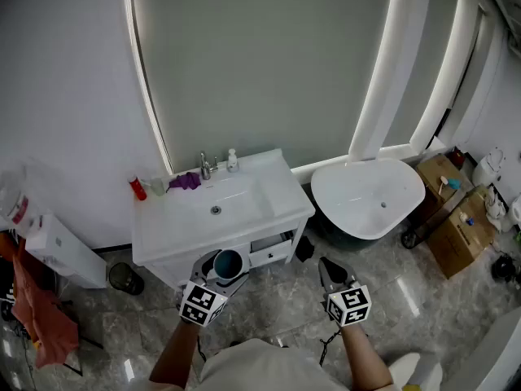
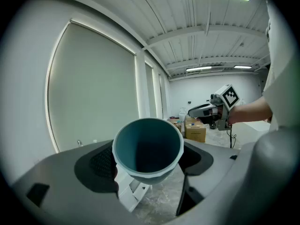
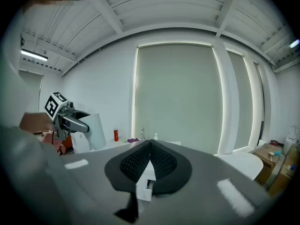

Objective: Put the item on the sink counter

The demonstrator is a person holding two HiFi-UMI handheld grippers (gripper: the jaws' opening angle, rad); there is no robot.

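Observation:
A teal-blue cup point(image 1: 228, 262) hangs in the air in front of the white sink counter point(image 1: 281, 192), below its front edge, with my left gripper point(image 1: 218, 274) shut on it. In the left gripper view the cup point(image 2: 147, 149) fills the space between the two dark pads, its mouth facing the camera and nothing inside. My right gripper point(image 1: 330, 272) floats to the right of the vanity over the floor. Its jaws are shut point(image 3: 150, 146) with the pads meeting and nothing held.
On the counter stand a red bottle point(image 1: 137, 188), a purple cloth point(image 1: 186, 181), a faucet point(image 1: 205, 166) and a small soap bottle point(image 1: 233, 160) behind the basin point(image 1: 216, 210). A white bathtub point(image 1: 366, 195) and cardboard boxes point(image 1: 456, 218) lie to the right.

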